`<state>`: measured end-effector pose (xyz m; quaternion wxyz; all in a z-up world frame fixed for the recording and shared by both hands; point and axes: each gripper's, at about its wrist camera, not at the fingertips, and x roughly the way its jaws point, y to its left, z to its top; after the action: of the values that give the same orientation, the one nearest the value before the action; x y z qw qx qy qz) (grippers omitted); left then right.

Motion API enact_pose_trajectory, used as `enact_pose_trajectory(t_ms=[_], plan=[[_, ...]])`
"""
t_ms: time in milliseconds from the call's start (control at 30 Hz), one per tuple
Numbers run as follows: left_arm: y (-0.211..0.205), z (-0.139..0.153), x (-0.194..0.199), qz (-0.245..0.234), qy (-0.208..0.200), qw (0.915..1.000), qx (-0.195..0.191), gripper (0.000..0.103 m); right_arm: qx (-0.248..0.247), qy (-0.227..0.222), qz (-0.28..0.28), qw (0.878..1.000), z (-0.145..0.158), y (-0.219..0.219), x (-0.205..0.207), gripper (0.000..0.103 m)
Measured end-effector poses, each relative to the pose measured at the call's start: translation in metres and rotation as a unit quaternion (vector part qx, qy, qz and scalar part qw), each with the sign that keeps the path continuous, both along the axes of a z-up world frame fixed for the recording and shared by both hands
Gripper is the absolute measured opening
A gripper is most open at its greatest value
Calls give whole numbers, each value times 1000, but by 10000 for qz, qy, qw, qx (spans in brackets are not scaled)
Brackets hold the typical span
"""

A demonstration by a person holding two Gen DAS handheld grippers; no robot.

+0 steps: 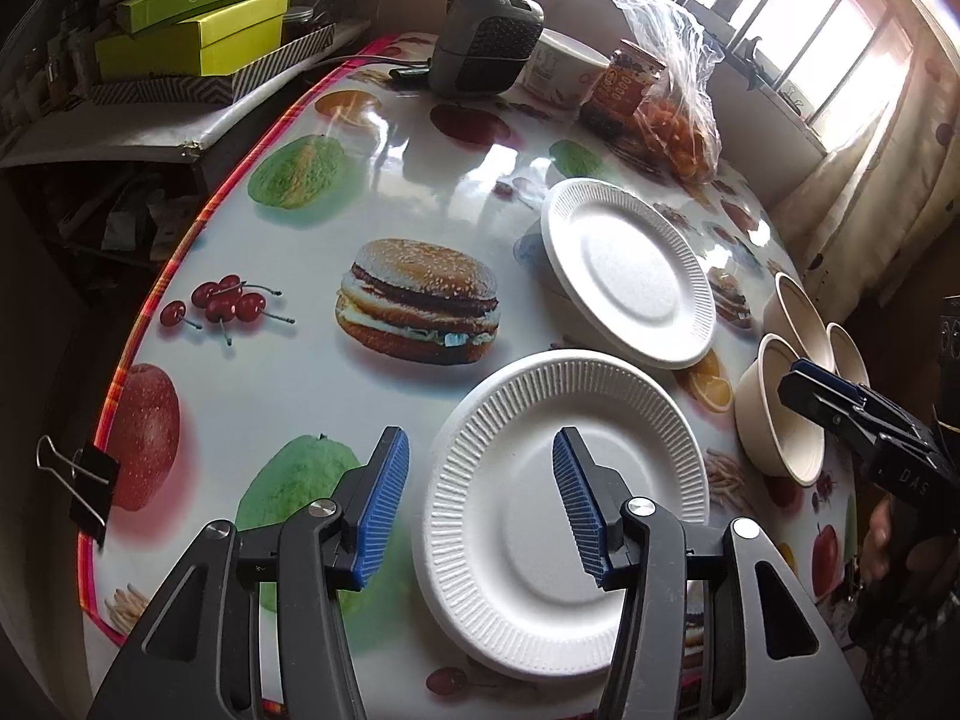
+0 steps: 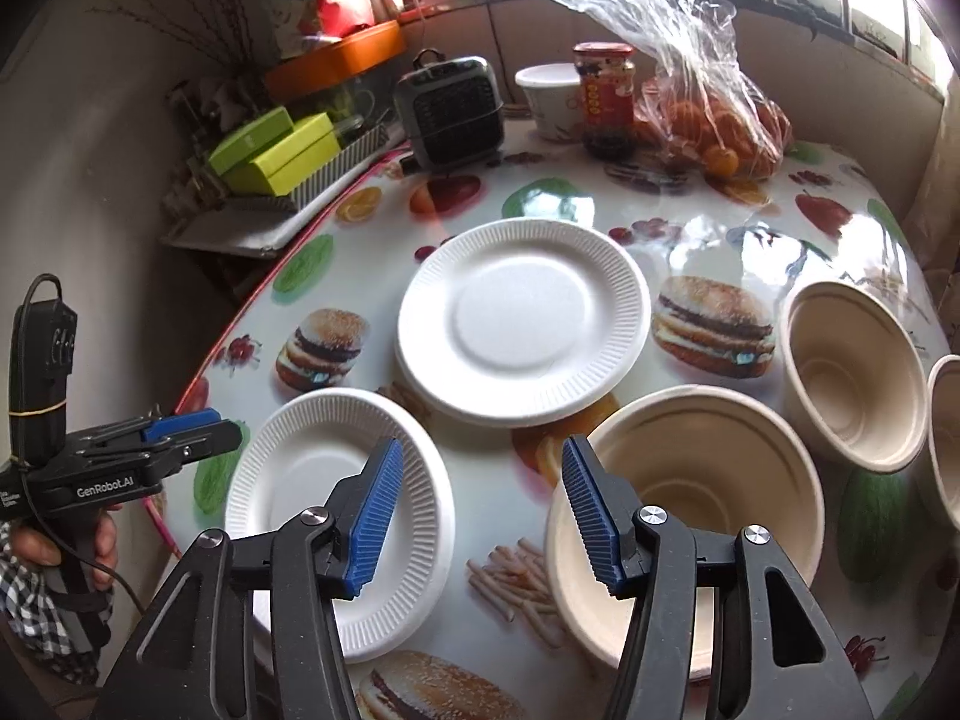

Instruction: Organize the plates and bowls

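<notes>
1. Judging by how things lie, I put the task at its start or early: nothing that I can tell apart as a finished stack of bowls, and both tools are free.
2. I count two plates for certain. The near plate [image 1: 564,516] lies by the table's [image 1: 288,276] near edge, alone and flat. The far plate [image 1: 630,270] sits toward the middle; in the right wrist view a second rim seems to show under it, so it may already rest on another plate. I cannot tell for sure.
3. I count three bowls [image 2: 690,504], all upright and separate, grouped along the right edge: one near, one [image 2: 855,375] behind it, one [image 2: 948,438] cut off by the frame. None is nested.
4. My left gripper [image 1: 480,510] hangs over the near plate with jaws apart, holding nothing.
5. My right gripper [image 2: 477,519] is likewise released and empty, its right finger over the near bowl's rim, its left finger over the near plate's edge.
6. Left to do, in my judgement: set the near plate on the far one, then nest the three bowls.
7. At the far edge stand a heater [image 2: 450,114], a cup [image 2: 549,99], a jar [image 2: 603,99] and a bag of oranges [image 2: 714,120], not part of the job.
</notes>
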<state>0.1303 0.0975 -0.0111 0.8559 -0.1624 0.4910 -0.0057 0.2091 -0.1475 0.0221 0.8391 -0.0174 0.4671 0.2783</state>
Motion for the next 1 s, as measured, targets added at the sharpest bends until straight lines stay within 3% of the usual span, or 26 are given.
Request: enact_pose_trajectory(t_ms=[200, 367, 733, 833, 900, 1000], plan=[[-4, 11, 24, -4, -139, 9996, 230, 52, 14, -165, -264, 9995, 13, -15, 31, 65], [-6, 14, 50, -130, -132, 9994, 284, 52, -279, -189, -406, 9986, 10, -20, 60, 65], [-9, 8, 98, -185, -13, 9995, 253, 53, -422, -70, -282, 9987, -6, -22, 108, 65], [-11, 4, 107, -205, 24, 9994, 268, 53, -471, 10, -167, 9987, -13, -17, 117, 63], [-13, 0, 115, -240, 89, 9993, 258, 53, -568, 81, -117, 9983, -21, -13, 121, 54], [-16, -7, 125, -266, 207, 9991, 238, 53, -613, 181, -104, 9979, -31, -11, 129, 50]])
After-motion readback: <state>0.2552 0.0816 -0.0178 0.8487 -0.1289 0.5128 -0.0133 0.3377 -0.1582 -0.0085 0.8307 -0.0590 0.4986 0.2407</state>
